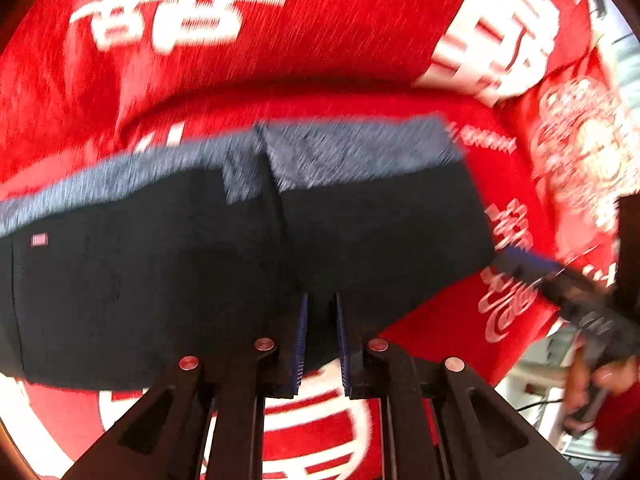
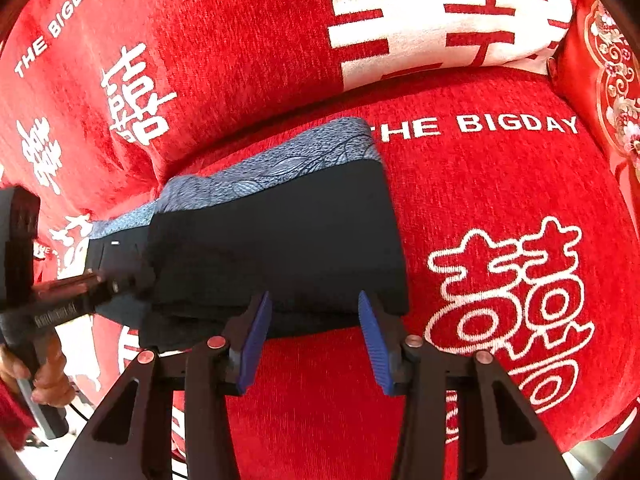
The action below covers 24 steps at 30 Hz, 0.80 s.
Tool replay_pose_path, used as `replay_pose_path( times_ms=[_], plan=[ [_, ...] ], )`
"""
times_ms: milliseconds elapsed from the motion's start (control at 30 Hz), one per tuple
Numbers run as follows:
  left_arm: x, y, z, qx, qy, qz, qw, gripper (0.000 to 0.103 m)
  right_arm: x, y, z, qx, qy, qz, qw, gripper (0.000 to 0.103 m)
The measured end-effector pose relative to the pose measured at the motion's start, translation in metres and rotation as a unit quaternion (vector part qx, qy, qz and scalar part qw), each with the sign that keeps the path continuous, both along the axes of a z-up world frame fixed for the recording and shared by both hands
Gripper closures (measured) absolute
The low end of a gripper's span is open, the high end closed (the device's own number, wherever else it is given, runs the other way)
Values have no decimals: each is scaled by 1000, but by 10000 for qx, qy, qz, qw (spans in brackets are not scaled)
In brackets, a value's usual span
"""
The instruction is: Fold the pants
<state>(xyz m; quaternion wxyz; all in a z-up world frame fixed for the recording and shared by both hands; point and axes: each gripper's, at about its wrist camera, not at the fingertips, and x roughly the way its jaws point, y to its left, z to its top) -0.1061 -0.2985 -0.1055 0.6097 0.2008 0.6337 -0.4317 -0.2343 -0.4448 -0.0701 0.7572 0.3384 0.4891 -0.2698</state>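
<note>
The pants are dark navy shorts with a grey-blue patterned waistband, lying folded on a red sofa seat; they also show in the right wrist view. My left gripper has its blue pads close together over the near hem, with dark cloth in the narrow gap. My right gripper is open, its pads wide apart at the near edge of the pants, nothing between them. The right gripper also shows at the pants' right corner in the left wrist view. The left gripper shows at the pants' left end in the right wrist view.
The red sofa cover carries white characters and "THE BIGDAY" lettering. The backrest rises behind the pants. A red embroidered cushion stands at the right. The seat's front edge drops to a pale floor.
</note>
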Motion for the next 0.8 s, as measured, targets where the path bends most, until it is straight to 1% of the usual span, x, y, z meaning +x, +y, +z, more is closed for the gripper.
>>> replay_pose_path(
  times_ms=[67, 100, 167, 200, 267, 300, 333, 367, 400, 467, 500, 533, 567, 633, 700, 733, 767, 800],
  plan=[
    [0, 8, -17, 183, -181, 47, 9997, 88, 1, 3, -5, 94, 21, 82, 9999, 54],
    [2, 13, -23, 81, -121, 214, 9997, 88, 2, 4, -7, 115, 42, 110, 9999, 54],
    [5, 17, -23, -4, -73, 452, 9990, 87, 6, 6, -10, 137, 80, 187, 9997, 54],
    [7, 18, -20, 11, -94, 555, 9984, 87, 7, 5, -9, 113, 60, 221, 9997, 54],
    [9, 22, -11, 88, -260, 745, 9968, 87, 7, 2, -5, 5, -12, 247, 9997, 54],
    [10, 22, -4, 96, -318, 767, 9965, 87, 7, -1, -3, -42, -33, 223, 9997, 54],
    [11, 22, 3, 71, -383, 768, 9963, 87, 6, -8, -1, -51, -73, 157, 9998, 54],
    [12, 22, 10, 33, -460, 766, 9960, 87, 6, -24, 1, 5, -140, -25, 9999, 54],
    [13, 18, 17, -14, -541, 749, 9957, 87, 6, -24, 1, 5, -140, -25, 9999, 54],
    [14, 6, 23, -87, -651, 660, 9957, 87, 6, -42, 2, 15, -190, -197, 9996, 54],
    [15, -4, 25, -131, -704, 601, 9956, 87, 8, -54, 2, 24, -233, -291, 9993, 56],
    [13, -15, 22, -164, -759, 562, 9954, 87, 14, -70, 0, 66, -314, -368, 9988, 65],
    [12, -26, 20, -157, -833, 522, 9950, 87, 14, -70, 0, 66, -314, -368, 9988, 67],
    [14, -45, 8, -108, -919, 503, 9944, 87, 23, -83, -4, 138, -389, -382, 9984, 68],
    [15, -63, -11, 97, -973, 590, 9935, 87, 36, -91, -10, 198, -431, -319, 9984, 68],
    [16, -66, -19, 203, -995, 641, 9928, 87, 43, -92, -13, 194, -413, -255, 9986, 68],
    [18, -66, -26, 283, -994, 711, 9921, 87, 57, -90, -23, 287, -354, -83, 9989, 68],
    [19, -63, -31, 278, -962, 770, 9920, 87, 57, -90, -23, 287, -354, -83, 9989, 68]
  ],
)
